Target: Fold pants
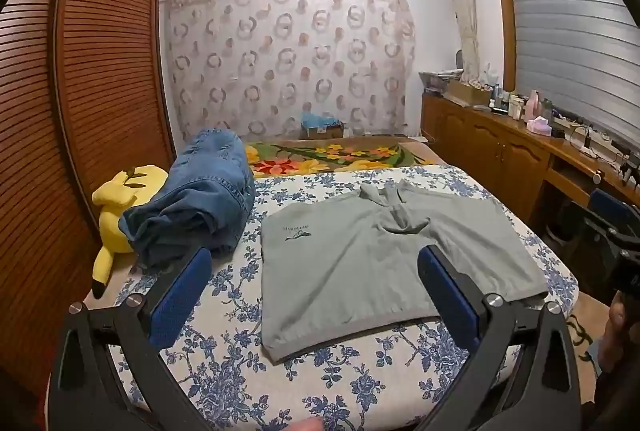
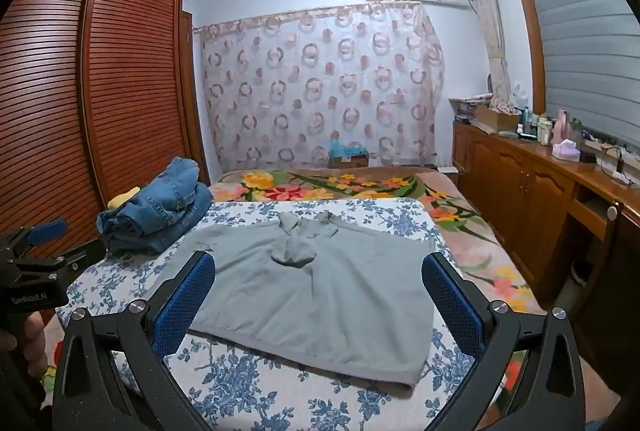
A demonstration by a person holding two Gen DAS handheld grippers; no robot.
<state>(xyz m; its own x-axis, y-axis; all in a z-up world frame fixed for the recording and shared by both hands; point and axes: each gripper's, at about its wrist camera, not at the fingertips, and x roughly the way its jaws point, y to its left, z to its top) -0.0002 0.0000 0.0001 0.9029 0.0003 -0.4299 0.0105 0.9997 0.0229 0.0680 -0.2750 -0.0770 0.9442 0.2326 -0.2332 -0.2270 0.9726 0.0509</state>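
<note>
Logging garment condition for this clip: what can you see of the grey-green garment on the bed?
The grey-green garment lies spread flat on the blue floral sheet, soft knit by its look, with a ribbed band along the near edge, a small dark logo toward the left and bunched cloth at its far middle. Nothing grips it; the denim pile sits apart, left.

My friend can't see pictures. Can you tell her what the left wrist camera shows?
Grey shorts lie spread flat on a bed with a blue-flowered sheet, and the open left claw hovers over them, holding nothing. Bunched-up jeans and a yellow plush toy sit to the left, by a wooden wardrobe.
</note>
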